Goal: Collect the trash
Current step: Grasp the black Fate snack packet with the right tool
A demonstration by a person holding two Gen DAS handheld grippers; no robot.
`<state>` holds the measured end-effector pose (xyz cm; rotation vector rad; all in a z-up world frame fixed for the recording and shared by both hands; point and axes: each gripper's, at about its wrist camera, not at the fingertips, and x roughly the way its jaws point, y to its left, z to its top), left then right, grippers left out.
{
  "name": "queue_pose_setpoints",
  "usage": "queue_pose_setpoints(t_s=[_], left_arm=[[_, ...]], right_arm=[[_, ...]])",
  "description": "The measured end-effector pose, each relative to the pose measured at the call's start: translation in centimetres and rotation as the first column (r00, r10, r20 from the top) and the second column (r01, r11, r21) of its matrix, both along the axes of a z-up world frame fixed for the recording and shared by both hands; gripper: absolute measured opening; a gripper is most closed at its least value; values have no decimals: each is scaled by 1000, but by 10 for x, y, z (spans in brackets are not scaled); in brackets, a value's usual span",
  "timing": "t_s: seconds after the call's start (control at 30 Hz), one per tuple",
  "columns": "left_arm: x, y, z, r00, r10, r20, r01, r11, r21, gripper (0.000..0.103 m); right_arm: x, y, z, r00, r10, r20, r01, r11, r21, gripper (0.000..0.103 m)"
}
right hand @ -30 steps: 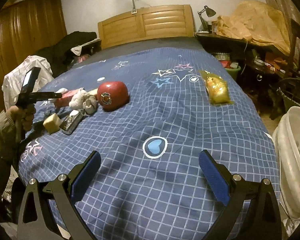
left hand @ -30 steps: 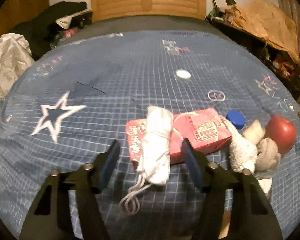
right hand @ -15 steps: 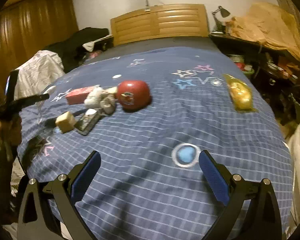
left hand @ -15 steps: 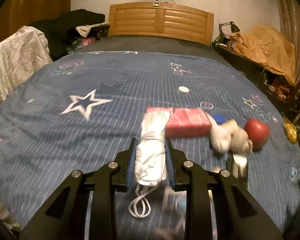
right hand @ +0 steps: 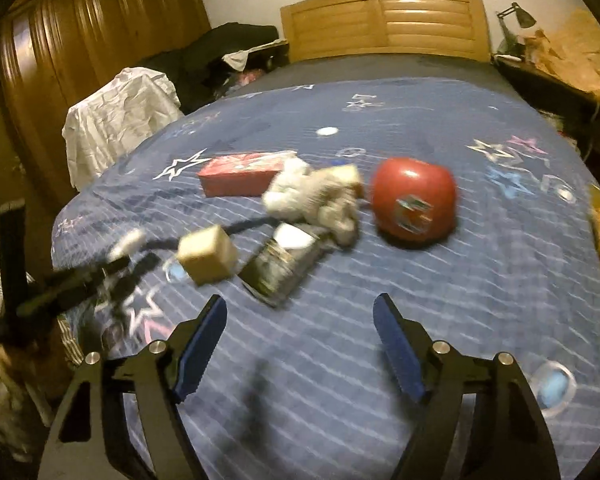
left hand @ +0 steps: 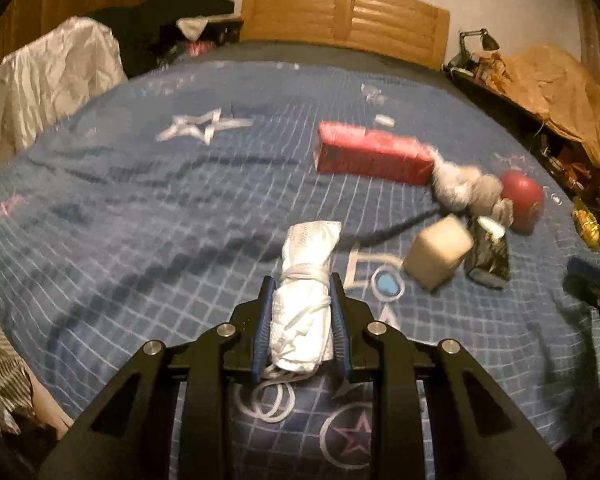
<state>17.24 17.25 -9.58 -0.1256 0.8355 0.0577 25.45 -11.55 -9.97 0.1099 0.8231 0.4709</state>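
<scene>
pickup step: we have the left gripper (left hand: 300, 320) clamped on the rolled white mask (left hand: 304, 300), lifted near the bed's (left hand: 100, 240) foot edge, the right gripper (right hand: 300, 344), nothing between its just-narrowing jaws, nearing the dark wrapper (right hand: 280, 268), so next we judge a bin drop.

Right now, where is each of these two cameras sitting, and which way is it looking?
Left wrist view: rides on the left claw, looking along its fingers across the bed to the headboard; the claw is shut on a rolled white mask.
Right wrist view: rides on the right claw, which has just been closing with nothing between its fingers, facing the same headboard; the left claw shows blurred at the left.
Both share the red box, beige cube and red ball.
</scene>
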Motion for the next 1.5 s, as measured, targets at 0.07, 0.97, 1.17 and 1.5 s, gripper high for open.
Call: queue_pose_setpoints(t_s=[0.07, 0.97, 1.17, 1.5], left_arm=[[2, 3, -10, 1000, 2, -26, -2, 1000, -24, 25], [-48, -51, -4, 972, -227, -64, 219, 969, -118, 26], [-43, -92, -15, 957, -284, -59, 278, 957, -87, 27], [-61, -93, -1, 966, -258, 25, 258, 966, 4, 63]], right_arm=[[12, 19, -4, 1000, -5, -18, 5, 1000, -25, 77], [-67, -97, 10, 989, -24, -147, 8, 994, -108, 19], [-79, -110, -8, 985, 0, -170, -37, 976, -214, 20], [-105, -135, -5, 989, -145, 10, 145, 986, -81, 74]])
